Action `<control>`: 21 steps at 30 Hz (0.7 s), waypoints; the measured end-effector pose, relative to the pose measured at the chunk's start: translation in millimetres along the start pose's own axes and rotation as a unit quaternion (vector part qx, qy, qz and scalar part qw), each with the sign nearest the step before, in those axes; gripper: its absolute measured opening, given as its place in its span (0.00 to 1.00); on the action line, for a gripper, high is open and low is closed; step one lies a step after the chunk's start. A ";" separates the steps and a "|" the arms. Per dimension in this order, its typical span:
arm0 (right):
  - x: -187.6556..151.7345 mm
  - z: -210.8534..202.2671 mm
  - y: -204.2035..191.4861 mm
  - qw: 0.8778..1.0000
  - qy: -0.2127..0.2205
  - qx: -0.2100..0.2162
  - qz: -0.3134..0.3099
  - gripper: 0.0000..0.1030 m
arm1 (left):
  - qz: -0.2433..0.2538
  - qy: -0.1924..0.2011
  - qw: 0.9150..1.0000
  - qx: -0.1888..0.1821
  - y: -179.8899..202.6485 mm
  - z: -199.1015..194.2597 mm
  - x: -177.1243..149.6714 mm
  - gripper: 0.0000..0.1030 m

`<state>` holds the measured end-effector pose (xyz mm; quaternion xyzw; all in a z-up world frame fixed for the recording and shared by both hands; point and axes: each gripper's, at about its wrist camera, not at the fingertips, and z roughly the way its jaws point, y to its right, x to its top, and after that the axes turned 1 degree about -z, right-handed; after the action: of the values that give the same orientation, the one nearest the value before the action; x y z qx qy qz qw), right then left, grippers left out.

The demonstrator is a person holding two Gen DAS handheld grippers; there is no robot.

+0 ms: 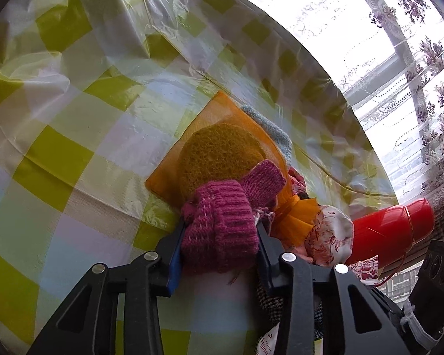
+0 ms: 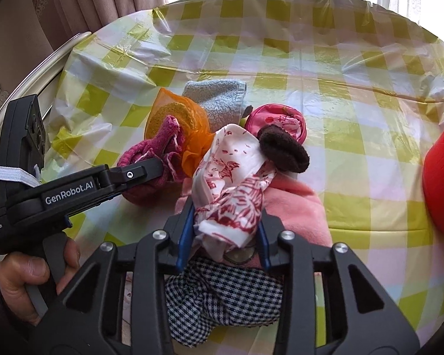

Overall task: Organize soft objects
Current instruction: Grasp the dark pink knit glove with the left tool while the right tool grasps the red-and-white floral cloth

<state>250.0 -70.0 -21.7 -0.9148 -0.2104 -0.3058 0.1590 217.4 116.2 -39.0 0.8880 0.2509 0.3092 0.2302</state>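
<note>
Left gripper (image 1: 220, 233) clamped on the magenta knit piece (image 1: 222, 222), pads pressing both sides of the bunched wool — it sits on the checked tablecloth (image 1: 74, 136) right at the edge of the pile. Right gripper (image 2: 226, 222) squeezed onto a white cloth with red print (image 2: 233, 183), which stands up between the blue pads over a pink fleece (image 2: 299, 207) and a black-and-white houndstooth cloth (image 2: 222, 293). Behind the magenta knit: orange mesh bag (image 1: 222, 124) holding a yellow sponge (image 1: 219, 153), light blue towel (image 2: 219, 100) just beyond it. A dark brown scrunchie (image 2: 284, 151) rests on the printed cloth's far end, touching a pink pouch (image 2: 281, 121). Red container (image 1: 393, 227) lies off to the side, apart from the pile. A hand (image 2: 29, 278) grips the left tool's handle.
</note>
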 end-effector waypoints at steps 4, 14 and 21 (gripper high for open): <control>-4.2 -12.7 1.8 1.000 0.011 0.003 0.002 0.36 | 0.002 0.020 1.000 0.006 2.7 -13.6 -3.7 0.40; -18.8 -48.4 14.6 0.999 0.032 0.004 0.016 0.35 | 0.031 0.068 0.997 0.013 27.6 -48.4 -20.5 0.40; -36.5 -77.8 42.4 0.998 0.043 -0.005 0.043 0.35 | 0.063 0.067 0.996 -0.003 57.7 -56.8 -43.2 0.40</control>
<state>205.7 -149.6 7.8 -0.9097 -0.1620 -0.3390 0.1768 167.7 60.9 14.7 0.8784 0.2084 0.3827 0.1960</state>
